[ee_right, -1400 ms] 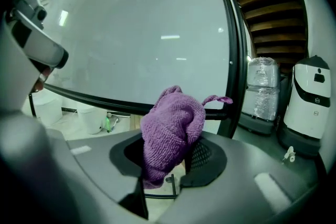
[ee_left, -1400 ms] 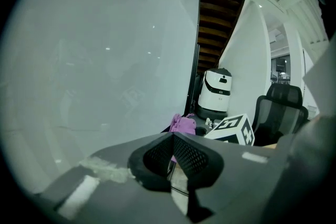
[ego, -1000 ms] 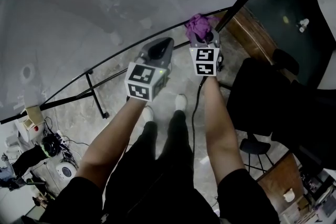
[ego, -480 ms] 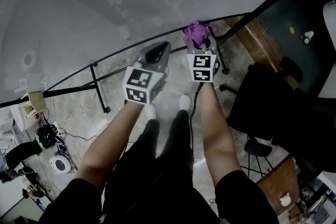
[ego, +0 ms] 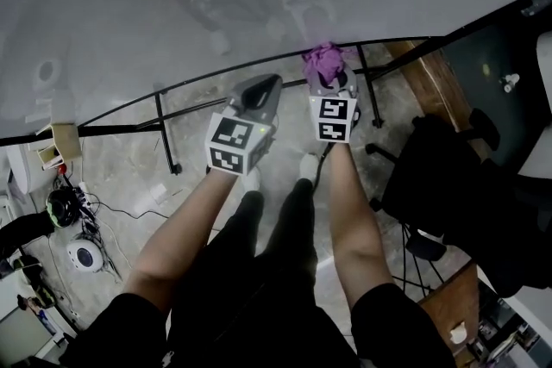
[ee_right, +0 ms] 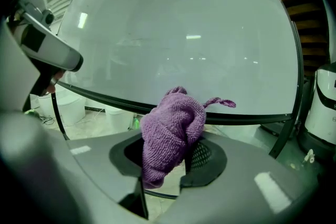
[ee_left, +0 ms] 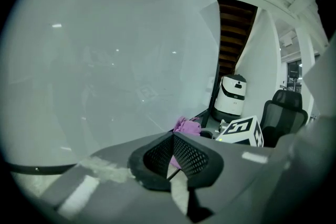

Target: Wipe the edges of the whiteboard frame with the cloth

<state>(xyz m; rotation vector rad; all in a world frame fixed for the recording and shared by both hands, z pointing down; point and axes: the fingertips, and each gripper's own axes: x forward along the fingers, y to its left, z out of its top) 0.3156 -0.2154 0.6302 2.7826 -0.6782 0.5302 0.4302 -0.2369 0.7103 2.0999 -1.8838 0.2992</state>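
A large whiteboard (ego: 172, 4) fills the upper head view, its black frame (ee_right: 101, 99) running along the bottom above a bare concrete floor (ego: 129, 168). A dark office chair (ego: 431, 177) stands at the right, and cables (ego: 112, 211) lie at the left. The right gripper (ee_right: 178, 157) is clamped on a purple cloth (ee_right: 170, 136), held up at the lower frame edge. The left gripper (ee_left: 170, 162) is just beside it, jaws closed on nothing.
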